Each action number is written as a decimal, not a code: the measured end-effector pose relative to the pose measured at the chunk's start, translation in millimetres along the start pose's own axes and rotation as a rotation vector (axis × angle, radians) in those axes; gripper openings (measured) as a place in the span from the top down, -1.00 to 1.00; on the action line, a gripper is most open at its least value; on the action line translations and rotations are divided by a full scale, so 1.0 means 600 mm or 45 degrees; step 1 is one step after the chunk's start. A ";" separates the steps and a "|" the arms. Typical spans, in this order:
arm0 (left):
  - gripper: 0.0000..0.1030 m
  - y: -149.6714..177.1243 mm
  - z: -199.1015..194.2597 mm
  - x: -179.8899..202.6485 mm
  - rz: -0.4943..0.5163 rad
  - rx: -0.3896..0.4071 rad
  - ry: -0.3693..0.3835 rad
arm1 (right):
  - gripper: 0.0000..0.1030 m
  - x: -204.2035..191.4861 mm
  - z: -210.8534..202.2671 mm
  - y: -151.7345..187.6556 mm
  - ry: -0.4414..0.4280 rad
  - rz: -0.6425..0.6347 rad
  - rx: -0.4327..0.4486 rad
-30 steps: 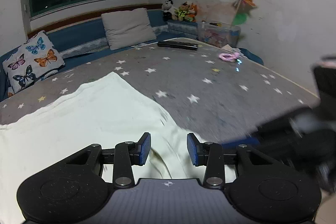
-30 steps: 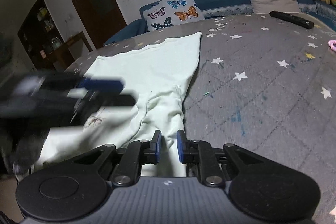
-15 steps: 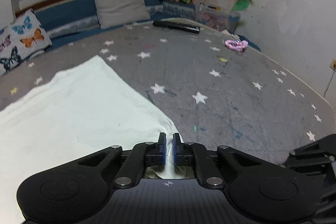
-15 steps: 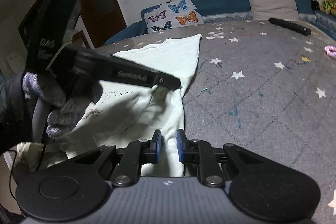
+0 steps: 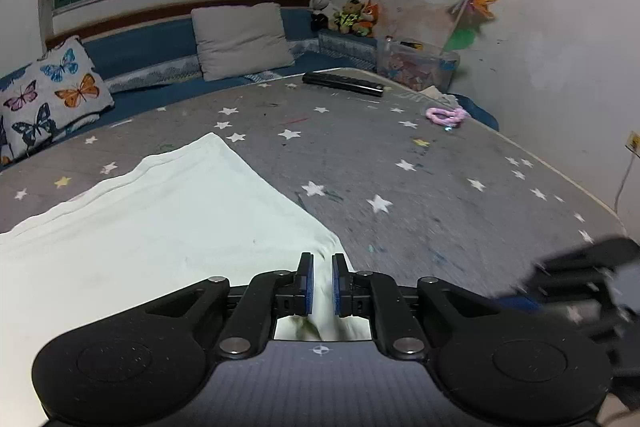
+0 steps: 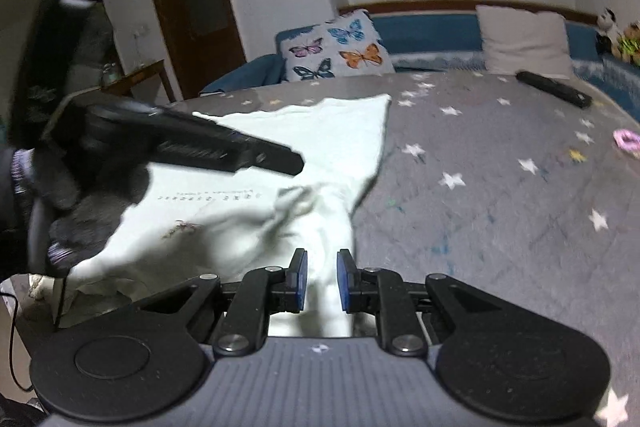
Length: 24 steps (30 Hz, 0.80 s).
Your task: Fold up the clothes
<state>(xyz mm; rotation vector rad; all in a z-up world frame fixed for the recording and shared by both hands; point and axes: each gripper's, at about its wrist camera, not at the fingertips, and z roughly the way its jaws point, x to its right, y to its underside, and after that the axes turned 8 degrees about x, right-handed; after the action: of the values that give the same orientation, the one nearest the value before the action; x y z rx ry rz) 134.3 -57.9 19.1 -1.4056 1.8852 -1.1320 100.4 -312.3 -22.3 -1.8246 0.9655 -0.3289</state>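
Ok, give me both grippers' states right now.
Left gripper: pinching the pale garment, jaws opening slightly.
Right gripper: closed on the same garment.

1. Right gripper (image 5: 576,279) in the left wrist view: motion-blurred, cut by the right edge, jaws unreadable there.
2. Gloved hand (image 6: 60,187) on the left gripper (image 6: 296,163): smeared, cut by the left edge.
3. Print on the pale garment (image 6: 336,147): too small to read.
4. Garment's left part (image 5: 120,239): runs off frame.
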 end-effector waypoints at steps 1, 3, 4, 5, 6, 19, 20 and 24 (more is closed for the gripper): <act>0.74 0.006 -0.014 0.003 0.006 -0.002 0.008 | 0.70 -0.006 0.004 -0.001 -0.011 -0.016 -0.004; 0.63 0.022 -0.042 0.008 0.025 -0.001 0.002 | 0.70 -0.017 0.010 0.001 -0.028 -0.039 -0.019; 0.56 0.031 -0.057 0.009 0.037 0.001 -0.009 | 0.70 -0.025 0.010 0.005 -0.038 -0.061 -0.026; 0.53 0.040 -0.072 0.010 0.048 0.003 -0.021 | 0.70 -0.034 0.010 0.008 -0.048 -0.084 -0.034; 0.49 0.048 -0.086 0.011 0.057 0.006 -0.034 | 0.70 -0.043 0.010 0.011 -0.057 -0.106 -0.041; 0.14 0.150 -0.293 -0.133 -0.222 0.086 -0.523 | 0.69 -0.114 0.005 0.013 -0.049 -0.300 -0.080; 0.12 0.160 -0.305 -0.142 -0.243 0.086 -0.555 | 0.68 -0.124 0.010 0.011 -0.066 -0.316 -0.086; 0.00 0.197 -0.349 -0.174 -0.322 0.080 -0.671 | 0.53 -0.169 0.031 0.003 -0.134 -0.384 -0.110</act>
<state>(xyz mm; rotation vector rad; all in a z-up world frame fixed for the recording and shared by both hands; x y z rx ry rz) -59.2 118.8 17.9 -1.7351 1.3203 -0.8110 45.5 -225.4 -12.3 -2.0484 0.6397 -0.3754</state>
